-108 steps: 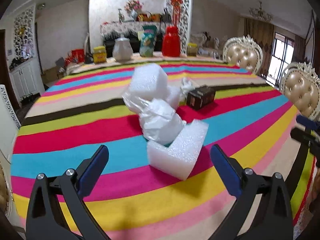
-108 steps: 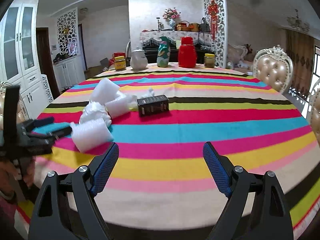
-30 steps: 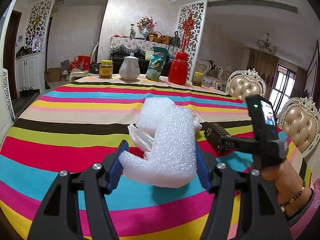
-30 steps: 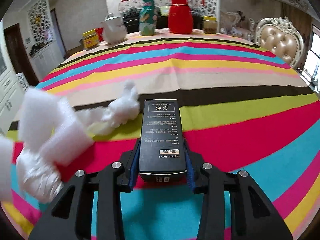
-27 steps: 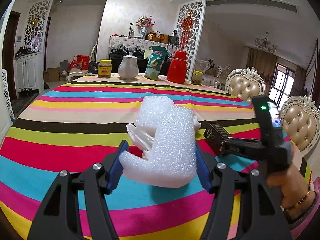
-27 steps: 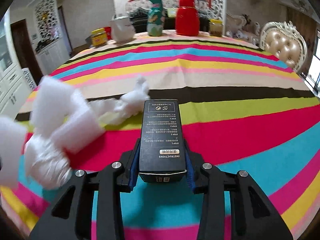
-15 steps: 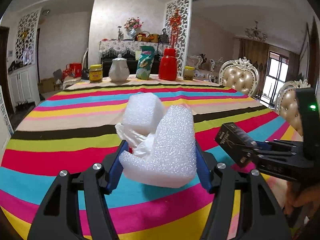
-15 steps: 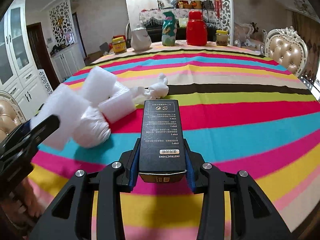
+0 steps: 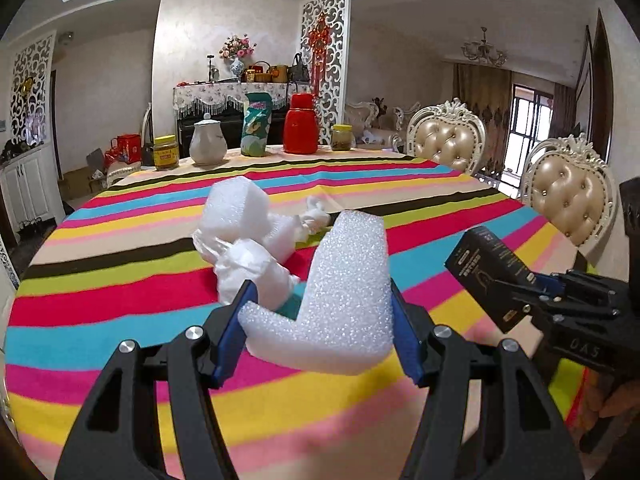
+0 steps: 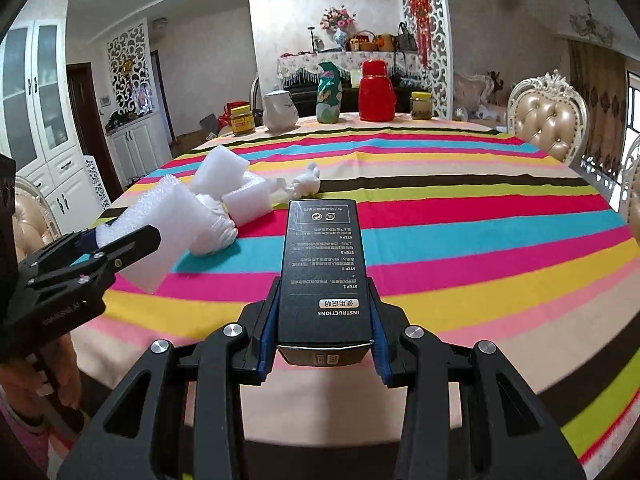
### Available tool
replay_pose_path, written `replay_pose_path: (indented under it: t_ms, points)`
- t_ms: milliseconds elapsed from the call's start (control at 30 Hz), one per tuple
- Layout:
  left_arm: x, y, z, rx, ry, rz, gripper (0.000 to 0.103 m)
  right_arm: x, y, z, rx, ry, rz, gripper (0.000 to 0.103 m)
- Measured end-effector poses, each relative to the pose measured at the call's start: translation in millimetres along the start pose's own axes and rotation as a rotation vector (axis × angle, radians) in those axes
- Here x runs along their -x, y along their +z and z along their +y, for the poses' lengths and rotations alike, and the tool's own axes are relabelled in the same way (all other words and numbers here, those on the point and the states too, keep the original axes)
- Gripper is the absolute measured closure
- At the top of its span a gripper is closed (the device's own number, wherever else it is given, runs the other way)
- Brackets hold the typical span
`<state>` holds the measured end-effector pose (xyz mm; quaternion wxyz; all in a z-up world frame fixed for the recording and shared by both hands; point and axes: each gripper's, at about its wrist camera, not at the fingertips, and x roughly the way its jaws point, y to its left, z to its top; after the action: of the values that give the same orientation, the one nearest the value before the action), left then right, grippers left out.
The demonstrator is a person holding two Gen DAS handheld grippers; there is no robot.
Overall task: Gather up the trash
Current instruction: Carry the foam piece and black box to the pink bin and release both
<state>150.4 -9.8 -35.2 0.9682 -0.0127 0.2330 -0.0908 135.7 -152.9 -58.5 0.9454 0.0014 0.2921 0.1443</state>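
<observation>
Trash on the striped worktop (image 10: pixel 460 216) consists of foam packing pieces and crumpled plastic. An L-shaped white foam block (image 9: pixel 340 300) is clamped between the blue pads of the left tool (image 9: pixel 320 328), raised above the worktop near its near edge. A black carton (image 10: pixel 324 272) printed with instructions is clamped between the pads of the right tool (image 10: pixel 322 320), lengthwise along the fingers, also clear of the worktop. The remaining pile of foam pieces and plastic wrap (image 9: pixel 244 236) lies on the worktop toward its left side, between the near and far edges. Along the far edge stand a yellow-lidded jar (image 9: pixel 166 153), a white teapot (image 9: pixel 208 142), a green packet (image 9: pixel 256 124), a red flask (image 9: pixel 300 124) and a second jar (image 9: pixel 341 137).
</observation>
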Motion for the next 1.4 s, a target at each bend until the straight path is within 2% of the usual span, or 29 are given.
replay_pose_path:
  t_ms: [300, 667, 1067, 1400]
  points:
    - [35.0, -28.3, -54.4, -0.057, -0.030, -0.030, 0.042, 47.2, -28.0, -11.0, -0.009, 0.004, -0.046, 0.065]
    - [70.0, -36.9, -104.8, -0.103, -0.091, -0.067, 0.042, 110.0, -48.9, -27.7, -0.016, -0.025, -0.132, 0.065]
    - [68.4, -39.0, -139.8, -0.115, -0.162, -0.092, 0.042, 147.7, -66.0, -57.5, -0.036, -0.113, -0.197, 0.065]
    - [60.3, -33.8, -205.4, -0.183, -0.306, -0.114, 0.041, 189.5, -86.0, -110.3, -0.108, -0.242, -0.228, 0.065]
